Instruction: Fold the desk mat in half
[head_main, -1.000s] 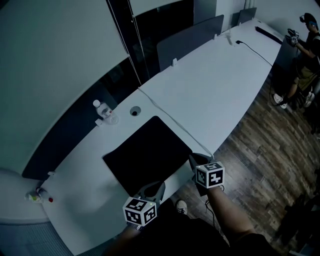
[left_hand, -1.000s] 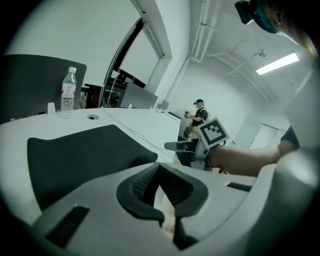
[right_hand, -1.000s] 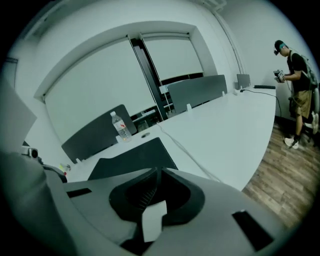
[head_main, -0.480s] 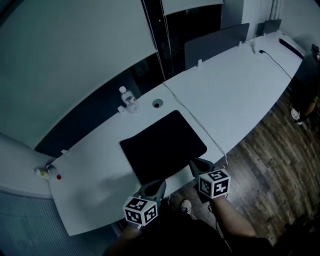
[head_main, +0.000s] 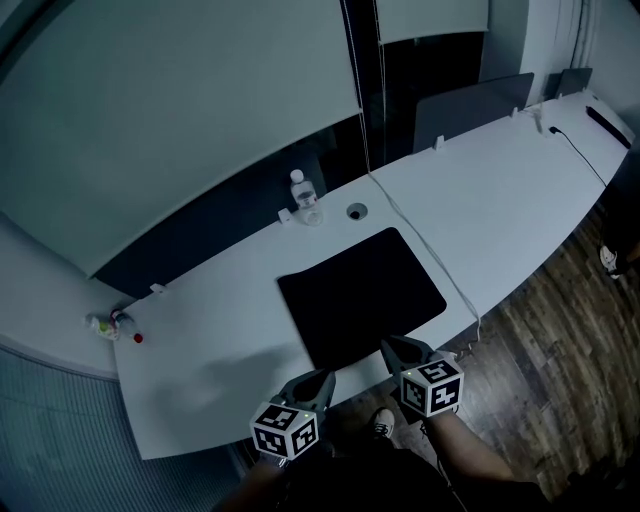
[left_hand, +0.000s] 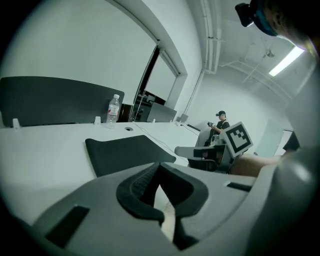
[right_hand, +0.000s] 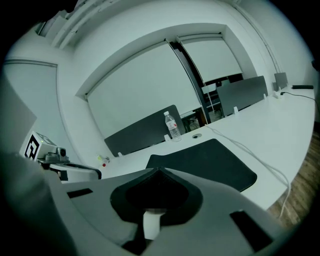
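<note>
l gripper (head_main: 320, 379) & r gripper (head_main: 392, 346) have backed off the near edge of the desk mat (head_main: 360, 295), both w/ jaws together, nothing btwn them. mat lies flat, unfolded on the desk (head_main: 220, 340), so the fold prob isn't started yet.

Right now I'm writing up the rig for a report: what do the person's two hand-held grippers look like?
The left hand-held gripper and right hand-held gripper match: grey moulded bodies, black ribbed pads lining the jaws, and on each a white cube with black square markers.
</note>
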